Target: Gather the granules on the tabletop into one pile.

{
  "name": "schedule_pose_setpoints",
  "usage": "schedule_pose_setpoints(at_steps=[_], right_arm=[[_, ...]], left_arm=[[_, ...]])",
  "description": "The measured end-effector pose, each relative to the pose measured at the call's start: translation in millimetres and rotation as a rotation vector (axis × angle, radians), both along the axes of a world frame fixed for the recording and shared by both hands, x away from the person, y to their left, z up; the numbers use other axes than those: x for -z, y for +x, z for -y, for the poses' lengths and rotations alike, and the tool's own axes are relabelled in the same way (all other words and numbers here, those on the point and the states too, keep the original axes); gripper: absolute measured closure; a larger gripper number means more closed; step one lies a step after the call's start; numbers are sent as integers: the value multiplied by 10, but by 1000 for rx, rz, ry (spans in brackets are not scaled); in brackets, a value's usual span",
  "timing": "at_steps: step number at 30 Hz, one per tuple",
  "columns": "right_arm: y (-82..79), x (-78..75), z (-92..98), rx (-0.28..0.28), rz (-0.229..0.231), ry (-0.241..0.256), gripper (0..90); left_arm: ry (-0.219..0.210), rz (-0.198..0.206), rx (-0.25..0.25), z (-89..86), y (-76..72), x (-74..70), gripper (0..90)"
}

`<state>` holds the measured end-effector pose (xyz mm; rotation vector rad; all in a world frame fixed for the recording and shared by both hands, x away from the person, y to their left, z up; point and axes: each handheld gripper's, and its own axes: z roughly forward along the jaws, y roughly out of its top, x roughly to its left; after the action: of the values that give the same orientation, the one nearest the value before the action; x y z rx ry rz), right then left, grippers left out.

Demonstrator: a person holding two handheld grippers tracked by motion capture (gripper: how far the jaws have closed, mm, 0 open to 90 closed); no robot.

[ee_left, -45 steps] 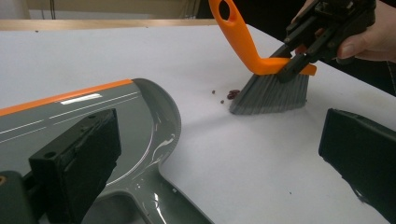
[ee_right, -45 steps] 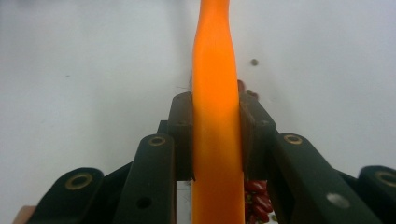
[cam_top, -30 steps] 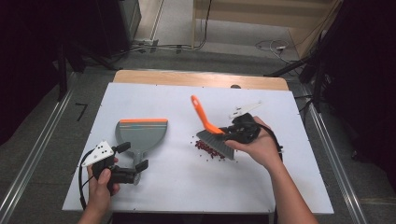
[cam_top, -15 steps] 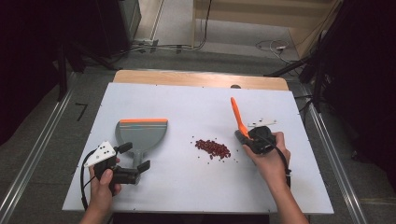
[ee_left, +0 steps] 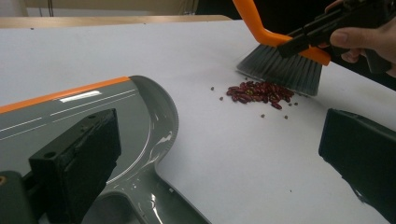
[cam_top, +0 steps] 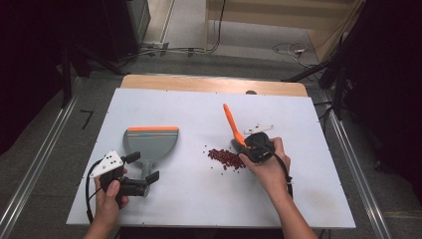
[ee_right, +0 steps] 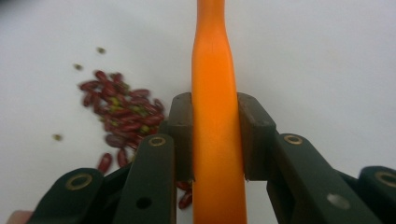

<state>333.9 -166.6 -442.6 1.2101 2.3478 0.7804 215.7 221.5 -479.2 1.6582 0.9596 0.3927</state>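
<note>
A grey dustpan (cam_top: 149, 142) with an orange lip lies flat at the left of the white table. My left gripper (cam_top: 143, 167) is open, its jaws either side of the pan's handle (ee_left: 140, 205) without closing on it. A small pile of red beans (cam_top: 226, 158) lies mid-table, with a few loose grains around it. My right gripper (cam_top: 247, 147) is shut on the orange handle (ee_right: 217, 140) of a hand brush. The grey bristles (ee_left: 280, 70) rest on the table at the right edge of the beans (ee_left: 259, 91).
The white table top (cam_top: 199, 114) ends in a wooden strip (cam_top: 214, 84) at the back, with a small dark spot (cam_top: 251, 92) on that edge. Bare board lies between the dustpan and the beans. Metal rails (cam_top: 348, 149) and dark floor surround the table.
The brush swung right, away from the beans, then came back down to the pile's right edge. The left gripper has stayed by the dustpan handle.
</note>
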Motion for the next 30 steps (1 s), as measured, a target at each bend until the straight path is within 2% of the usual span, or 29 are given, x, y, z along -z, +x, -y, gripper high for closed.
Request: schedule_pose_setpoints(at_steps=[3,4,6,9,11,13,15,17,20,22,24,27,30], right_arm=[[47,-73,33,-39,10,40,688],[69,-92,44,-44,26,32,689],[117,-105,44,-46,60,-9,688],[206,-43,40,-149,101,-108,689],[217,12,3,-188,79,-146,689],[174,30,-31,-245,60,-125,689],[121,10,-75,-275,53,-139,689],[93,-40,-93,-304,39,-118,689],[47,-151,-118,-273,51,-65,689],[-2,-233,-151,-247,31,23,688],[-54,-282,-230,-263,-5,108,688],[-100,-248,-447,-278,-42,151,689],[-89,-119,-696,-265,-108,173,688]], left_arm=[[0,0,-1,6,-4,-3,0],[-1,-1,0,9,-4,-3,0],[0,0,1,11,-4,-4,0],[2,0,2,14,-5,-4,0],[2,0,2,13,-5,-2,0],[0,1,1,6,-1,4,0],[-3,-2,-2,0,2,8,0],[-4,-1,-1,-1,2,5,0],[3,-1,-1,3,-3,-1,0],[3,0,-1,3,-3,-2,0],[3,-1,1,2,2,-2,0],[4,1,3,10,2,-3,0],[7,3,0,6,-6,-9,0]])
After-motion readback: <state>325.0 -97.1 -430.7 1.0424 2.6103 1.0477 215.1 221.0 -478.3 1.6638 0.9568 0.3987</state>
